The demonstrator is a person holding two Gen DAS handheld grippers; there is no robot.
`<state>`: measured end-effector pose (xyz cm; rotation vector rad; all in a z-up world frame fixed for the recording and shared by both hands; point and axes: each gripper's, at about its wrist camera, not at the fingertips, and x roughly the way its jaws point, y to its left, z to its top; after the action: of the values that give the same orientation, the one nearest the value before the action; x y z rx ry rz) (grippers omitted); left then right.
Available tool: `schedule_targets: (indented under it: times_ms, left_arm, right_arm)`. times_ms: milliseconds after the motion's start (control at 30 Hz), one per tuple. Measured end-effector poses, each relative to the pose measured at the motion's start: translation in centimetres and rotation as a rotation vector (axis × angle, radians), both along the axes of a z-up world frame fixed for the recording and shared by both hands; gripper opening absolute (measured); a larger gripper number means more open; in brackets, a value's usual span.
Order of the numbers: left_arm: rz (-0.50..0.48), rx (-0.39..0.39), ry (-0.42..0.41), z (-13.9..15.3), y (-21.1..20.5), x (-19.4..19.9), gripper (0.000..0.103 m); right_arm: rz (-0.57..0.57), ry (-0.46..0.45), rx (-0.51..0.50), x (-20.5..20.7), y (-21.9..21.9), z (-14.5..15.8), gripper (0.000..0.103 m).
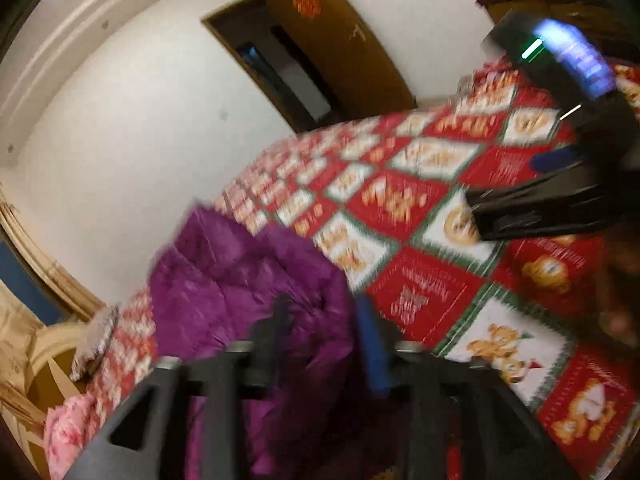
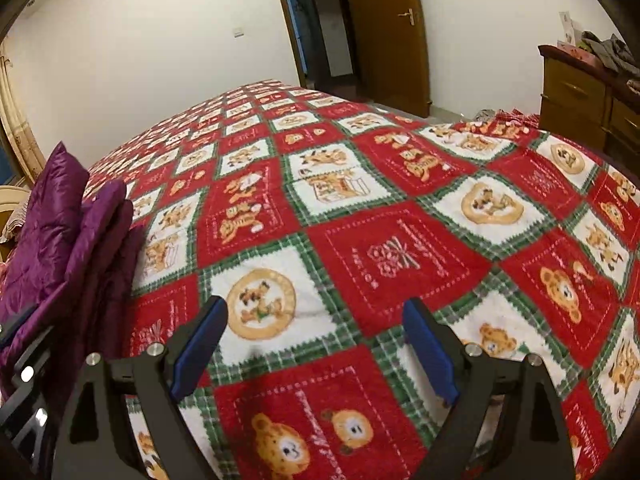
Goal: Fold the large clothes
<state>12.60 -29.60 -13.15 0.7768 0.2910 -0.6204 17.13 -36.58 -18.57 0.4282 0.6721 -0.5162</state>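
Left wrist view, blurred: I am holding my left gripper (image 1: 324,320) spread over the purple jacket (image 1: 240,280) bunched at the bed's (image 1: 440,280) near edge; nothing is pinched. It may be slumping unfolded.

Right wrist view: my right gripper (image 2: 316,344) is hanging spread and empty over the blanket (image 2: 360,220), risking snagging it.

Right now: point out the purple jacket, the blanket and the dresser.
purple jacket (image 2: 60,232), right wrist view, on its quilted upper panel.
blanket (image 2: 400,264), right wrist view, on a bare red square near the middle.
dresser (image 2: 572,92), right wrist view, on its upper drawer front.
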Motion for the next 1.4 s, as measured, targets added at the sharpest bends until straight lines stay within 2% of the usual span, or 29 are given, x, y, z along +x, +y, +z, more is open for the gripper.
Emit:
schedule_targets:
  times_ms: [67, 133, 200, 233, 267, 300, 333, 433, 500, 567, 667, 767, 833, 1033, 1167, 1400]
  left_arm:
    - [-0.029, -0.051, -0.050, 2.1, 1.2, -1.5, 0.096]
    - [-0.044, -0.103, -0.064, 4.0, 2.7, -2.0, 0.097]
    - [0.024, -0.120, -0.052, 5.2, 4.2, -0.3, 0.097]
    - [0.088, -0.136, -0.044, 5.8, 5.4, 1.4, 0.097]
    - [0.135, -0.149, -0.034, 6.1, 6.3, 2.7, 0.097]
    - [0.240, -0.171, -0.010, 6.5, 8.0, 5.7, 0.097]
    - [0.305, -0.180, 0.005, 6.5, 9.0, 7.5, 0.097]
    - [0.600, -0.240, 0.101, 6.8, 13.7, 15.8, 0.097]
    - [0.725, -0.277, 0.150, 6.7, 15.9, 19.7, 0.097]
    - [0.788, -0.321, 0.202, 6.5, 16.8, 22.3, 0.097]
    - [0.819, -0.409, 0.307, 5.8, 17.4, 24.6, 0.097]
    - [0.820, -0.463, 0.377, 4.3, 16.4, 26.6, 0.097]
    - [0.802, -0.444, 0.390, 3.1, 14.6, 27.6, 0.097]
    - [0.754, -0.360, 0.395, -0.6, 10.4, 29.0, 0.097]
    - [0.753, -0.332, 0.328, -1.6, 9.1, 28.2, 0.097]
    - [0.757, -0.347, 0.357, -2.9, 9.2, 28.9, 0.098]
  right_arm:
    - [0.001, -0.009, -0.023, 0.5, 0.0, 1.1, 0.091]
    - [0.014, -0.016, -0.045, 1.2, 0.1, 2.6, 0.091]
    - [0.041, -0.006, -0.069, 2.3, 0.5, 4.1, 0.087]
    - [0.066, -0.002, -0.081, 3.2, 1.0, 5.3, 0.079]
    - [0.093, 0.000, -0.088, 4.1, 1.5, 6.4, 0.075]
    - [0.122, -0.005, -0.093, 4.9, 2.2, 7.6, 0.070]
    - [0.163, -0.019, -0.098, 6.3, 3.4, 9.5, 0.065]
    - [0.256, -0.044, -0.114, 10.0, 7.4, 13.9, 0.063]
    - [0.315, -0.025, -0.108, 13.1, 10.2, 15.6, 0.063]
    - [0.347, -0.011, -0.114, 16.0, 12.8, 16.3, 0.063]
    - [0.343, 0.014, -0.123, 19.7, 15.4, 14.9, 0.063]
    - [0.300, 0.043, -0.091, 21.4, 14.8, 11.5, 0.063]
    - [0.269, 0.044, -0.061, 20.9, 13.6, 8.8, 0.062]
    - [0.259, 0.040, -0.003, 18.4, 10.9, 4.2, 0.062]
    - [0.259, 0.025, 0.001, 18.4, 10.6, 3.2, 0.062]
    - [0.264, 0.020, 0.030, 18.8, 10.3, 1.9, 0.062]
